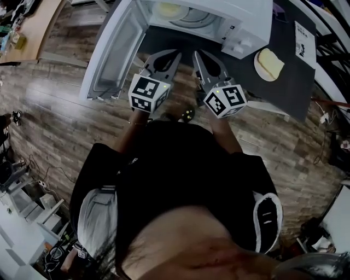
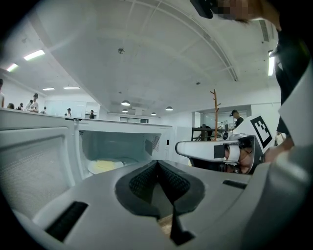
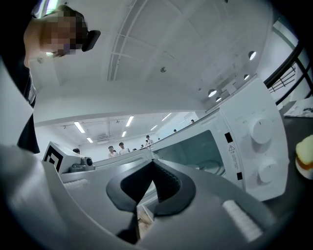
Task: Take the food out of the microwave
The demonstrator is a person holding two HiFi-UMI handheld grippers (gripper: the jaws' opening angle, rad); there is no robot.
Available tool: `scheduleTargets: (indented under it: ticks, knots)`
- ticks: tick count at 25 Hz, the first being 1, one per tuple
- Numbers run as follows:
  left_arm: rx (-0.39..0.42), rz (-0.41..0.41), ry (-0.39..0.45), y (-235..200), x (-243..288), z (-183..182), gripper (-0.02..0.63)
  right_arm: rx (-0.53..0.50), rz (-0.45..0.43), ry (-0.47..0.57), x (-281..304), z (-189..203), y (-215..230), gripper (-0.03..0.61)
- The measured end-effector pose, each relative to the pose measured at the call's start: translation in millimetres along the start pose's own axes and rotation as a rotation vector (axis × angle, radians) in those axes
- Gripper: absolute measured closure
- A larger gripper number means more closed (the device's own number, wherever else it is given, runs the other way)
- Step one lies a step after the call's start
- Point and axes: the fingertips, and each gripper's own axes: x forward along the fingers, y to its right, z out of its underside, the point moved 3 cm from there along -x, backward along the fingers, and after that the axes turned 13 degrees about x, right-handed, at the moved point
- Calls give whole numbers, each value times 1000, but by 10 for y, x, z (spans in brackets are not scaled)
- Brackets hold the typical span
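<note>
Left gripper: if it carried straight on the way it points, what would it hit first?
Probably the yellow food inside the open microwave, though it might pass just beside it; depth is hard to judge.

Open microwave cavity (image 1: 188, 19) straight ahead, door (image 1: 115, 52) at left, control panel (image 1: 246, 38) at right.

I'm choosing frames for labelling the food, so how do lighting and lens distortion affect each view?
Head view: the food in the microwave is bright, nearly washed out, at the top edge; the person below is dark. Left gripper view: strong fisheye bowing, black corners, food evenly lit inside. Right gripper view: same bowing, microwave tilted, food hard to make out.
</note>
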Motion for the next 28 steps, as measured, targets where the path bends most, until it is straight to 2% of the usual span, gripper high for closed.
scheduleTargets:
  ticks: [8,20,28]
  knots:
    - [9,9,-4,97,126,-21,607,10,-9,-6,-31,-36,157,578]
    - [18,-46,-38,-25,78,51,607,8,-45,-35,71,38,138,578]
    - [-8,-15,-10,-109,238,19,607,-10,-42,-53,234,47,193,578]
